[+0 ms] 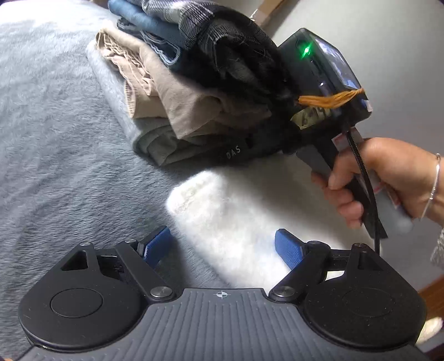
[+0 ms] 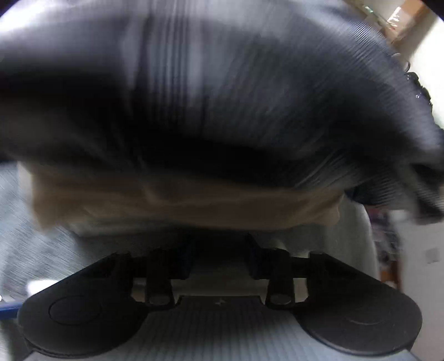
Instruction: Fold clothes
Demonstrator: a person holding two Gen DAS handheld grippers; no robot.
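A stack of folded clothes (image 1: 177, 111) lies on a grey furry blanket (image 1: 55, 144): a dark plaid garment (image 1: 222, 47) on top, blue (image 1: 149, 22), beige (image 1: 180, 102) and grey-green (image 1: 166, 150) layers below. My left gripper (image 1: 222, 245) hangs open over a white fluffy patch (image 1: 236, 211), with nothing between its blue pads (image 1: 288, 247). A hand (image 1: 374, 177) holds the right gripper's body (image 1: 322, 83) against the stack's right side, its fingers buried in cloth. In the blurred right wrist view my right gripper (image 2: 222, 250) sits under the beige layer (image 2: 166, 200); its grip is unclear.
An orange tassel (image 1: 330, 100) from the dark garment drapes over the right gripper's body. A pale wall (image 1: 388, 27) and a cardboard piece (image 1: 266, 11) lie beyond the stack. The blanket stretches wide to the left.
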